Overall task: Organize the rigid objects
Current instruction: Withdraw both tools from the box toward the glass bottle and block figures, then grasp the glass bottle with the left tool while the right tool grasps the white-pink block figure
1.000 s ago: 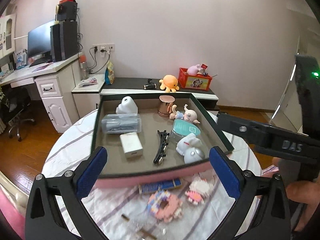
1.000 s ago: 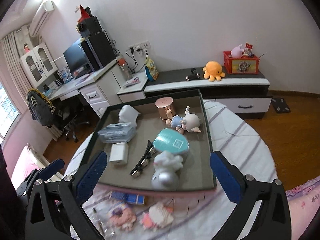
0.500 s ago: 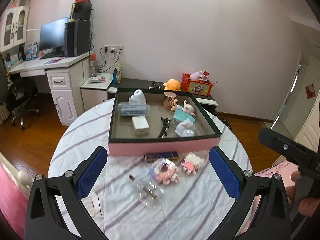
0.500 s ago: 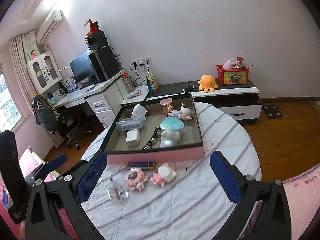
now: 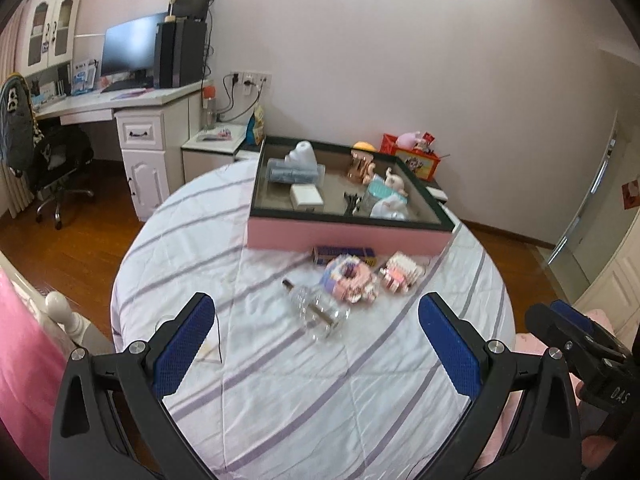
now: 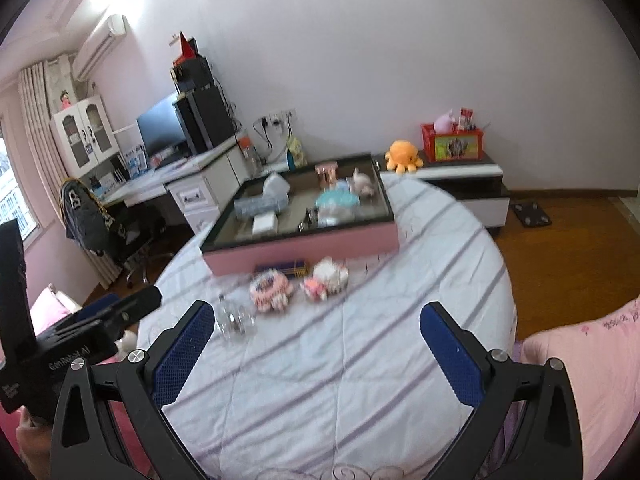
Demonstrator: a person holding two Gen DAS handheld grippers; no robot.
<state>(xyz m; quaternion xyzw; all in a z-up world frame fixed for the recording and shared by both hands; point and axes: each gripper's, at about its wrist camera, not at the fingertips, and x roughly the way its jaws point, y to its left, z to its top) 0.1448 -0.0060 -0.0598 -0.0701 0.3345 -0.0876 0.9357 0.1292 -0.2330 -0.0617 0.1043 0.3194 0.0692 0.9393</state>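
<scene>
Left tool [image 5: 318, 342]: fingers apart, empty, bottom of frame. Right tool [image 6: 318, 344]: fingers apart, empty. Pink tray [image 5: 348, 236], upper centre, on striped bench [image 5: 288, 392]. In front of it: blue box [image 5: 344, 255], pink donut [image 5: 350, 280], block figure [image 5: 400, 272], glass bottle [image 5: 318, 312].

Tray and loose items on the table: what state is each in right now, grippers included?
Tray: on the table, lidless, holding several items.
Glass bottle: lying on its side, outside the tray.
Donut toy: flat on the cloth, outside the tray.
Pink block toy: on the cloth beside the donut toy.
Blue box: lying against the tray's front wall.
Left gripper: jaws open, empty.
Right gripper: jaws open, empty.
</scene>
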